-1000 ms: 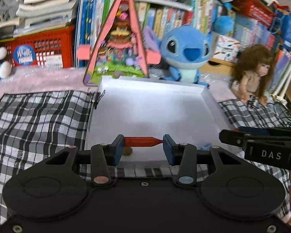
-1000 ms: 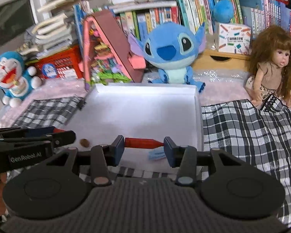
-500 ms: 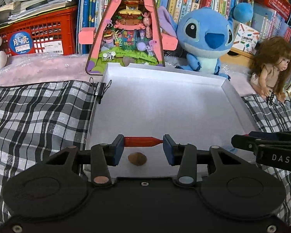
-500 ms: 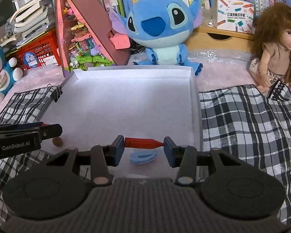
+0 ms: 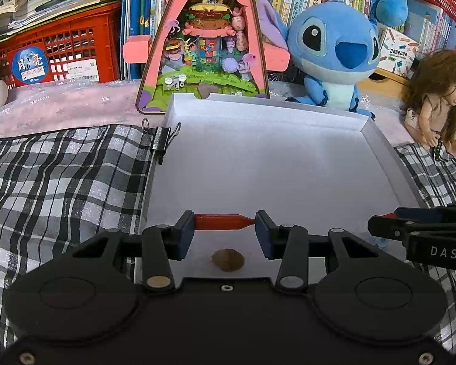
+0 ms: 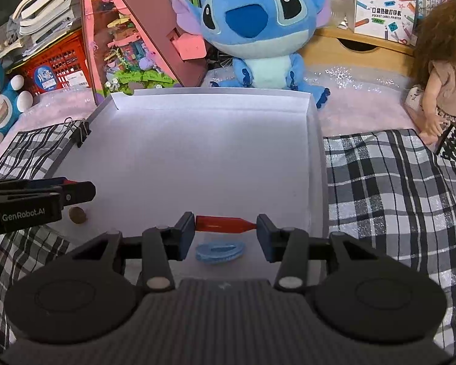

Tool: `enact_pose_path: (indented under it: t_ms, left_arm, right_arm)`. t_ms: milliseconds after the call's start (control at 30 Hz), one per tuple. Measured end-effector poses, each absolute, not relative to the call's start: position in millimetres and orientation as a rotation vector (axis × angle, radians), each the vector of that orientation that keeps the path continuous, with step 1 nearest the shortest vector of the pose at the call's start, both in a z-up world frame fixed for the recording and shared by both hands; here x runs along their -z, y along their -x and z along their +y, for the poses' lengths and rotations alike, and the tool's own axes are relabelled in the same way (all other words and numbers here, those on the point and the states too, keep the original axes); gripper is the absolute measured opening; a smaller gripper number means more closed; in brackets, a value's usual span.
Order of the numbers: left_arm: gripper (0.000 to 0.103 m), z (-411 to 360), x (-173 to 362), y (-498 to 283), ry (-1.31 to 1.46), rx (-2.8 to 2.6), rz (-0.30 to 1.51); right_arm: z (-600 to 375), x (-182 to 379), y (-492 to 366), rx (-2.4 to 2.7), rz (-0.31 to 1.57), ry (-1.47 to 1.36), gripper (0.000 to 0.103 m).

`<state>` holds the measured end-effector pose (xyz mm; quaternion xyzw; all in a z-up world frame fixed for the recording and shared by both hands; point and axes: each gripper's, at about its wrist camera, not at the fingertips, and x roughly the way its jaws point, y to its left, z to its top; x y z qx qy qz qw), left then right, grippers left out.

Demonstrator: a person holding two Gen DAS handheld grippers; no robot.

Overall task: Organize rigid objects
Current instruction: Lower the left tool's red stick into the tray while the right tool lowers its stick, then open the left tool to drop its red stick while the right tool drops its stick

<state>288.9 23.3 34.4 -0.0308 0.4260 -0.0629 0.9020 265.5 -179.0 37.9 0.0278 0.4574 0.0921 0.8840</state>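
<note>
A shallow white tray [image 5: 273, 158] lies in front of both grippers. My left gripper [image 5: 225, 222] is shut on a red pointed crayon [image 5: 219, 222] held crosswise between its pads, low over the tray's near left part. Just beneath it a brown nut [image 5: 228, 260] lies on the tray floor. My right gripper [image 6: 226, 224] is shut on a second red crayon [image 6: 222, 224], also crosswise, over the near right part of the tray [image 6: 197, 152]. A blue oval piece [image 6: 220, 251] lies under it. The left gripper [image 6: 76, 190] and the nut [image 6: 77, 214] show at the left of the right wrist view.
A black binder clip [image 5: 161, 140] grips the tray's left rim. Checked cloth [image 5: 60, 182] lies on both sides of the tray. Behind stand a pink triangular toy house [image 5: 209, 45], a blue plush [image 5: 334, 54], a doll [image 5: 437, 97], a red crate [image 5: 60, 54] and books.
Both grippers have sunk and moved forward over the tray's near edge. The nut and the blue piece now sit plainly below the fingers. Both grips on the crayons are unchanged.
</note>
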Motion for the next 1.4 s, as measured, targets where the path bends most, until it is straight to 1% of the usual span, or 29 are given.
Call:
enact_pose_path:
  t_ms: [533, 967, 1133, 1400]
  left_arm:
    - [0.041, 20.0, -23.5, -291.6, 0.054, 0.154, 0.904]
    - [0.042, 18.8, -22.6, -293.3, 0.038, 0.140, 0.914]
    - [0.044, 19.9, -23.7, -291.9, 0.045, 0.143, 0.921]
    - [0.044, 18.6, -24.9, -286.0, 0.033, 0.135, 0.923]
  right_arm:
    - [-178.2, -27.9, -272.2, -0.227, 0.998, -0.063, 0.050]
    - [-173.7, -26.2, -275.2, -0.205, 1.016, -0.040, 0.055]
    - [-172.7, -26.0, -274.9, -0.192, 1.015, -0.041, 0.055]
    - [-171.0, -26.6, -270.2, -0.190, 1.021, -0.036, 0.055]
